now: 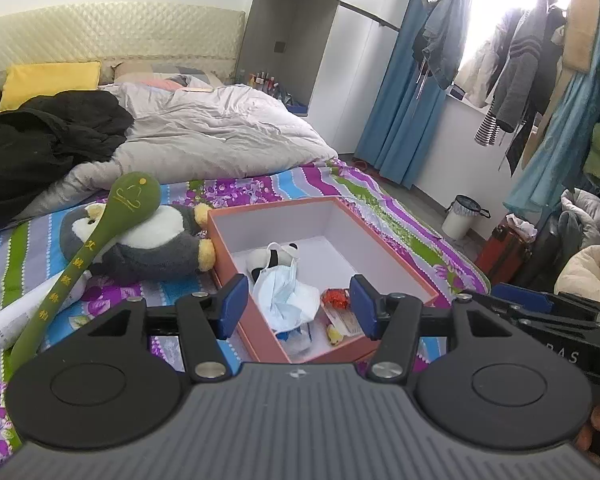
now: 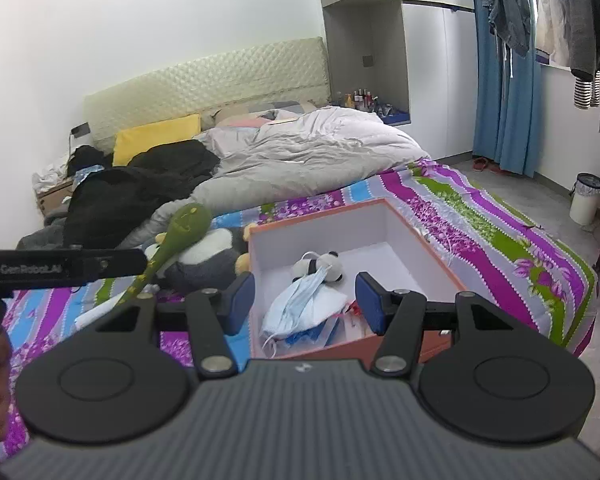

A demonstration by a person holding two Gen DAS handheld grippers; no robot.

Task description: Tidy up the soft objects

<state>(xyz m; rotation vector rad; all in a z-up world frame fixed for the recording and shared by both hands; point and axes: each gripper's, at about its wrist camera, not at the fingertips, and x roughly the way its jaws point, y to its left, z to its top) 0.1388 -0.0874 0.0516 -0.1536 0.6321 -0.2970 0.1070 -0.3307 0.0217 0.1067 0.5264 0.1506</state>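
An open orange box (image 1: 384,248) (image 2: 404,236) with white walls sits on the striped bedsheet. Inside lie a small panda plush (image 1: 274,260) (image 2: 320,264), crumpled face masks (image 1: 286,292) (image 2: 304,306) and a small red item (image 1: 336,297). A grey penguin plush (image 1: 156,240) (image 2: 208,256) lies left of the box, with a green massage hammer (image 1: 112,220) (image 2: 172,240) resting across it. My left gripper (image 1: 296,302) is open and empty above the box's near end. My right gripper (image 2: 306,300) is open and empty over the same end.
A grey duvet (image 1: 220,128), black clothes (image 1: 40,136) and a yellow pillow (image 1: 48,80) fill the far bed. A white paper roll (image 1: 32,308) lies at the left. A white bin (image 1: 460,216), bags and hanging clothes stand on the right.
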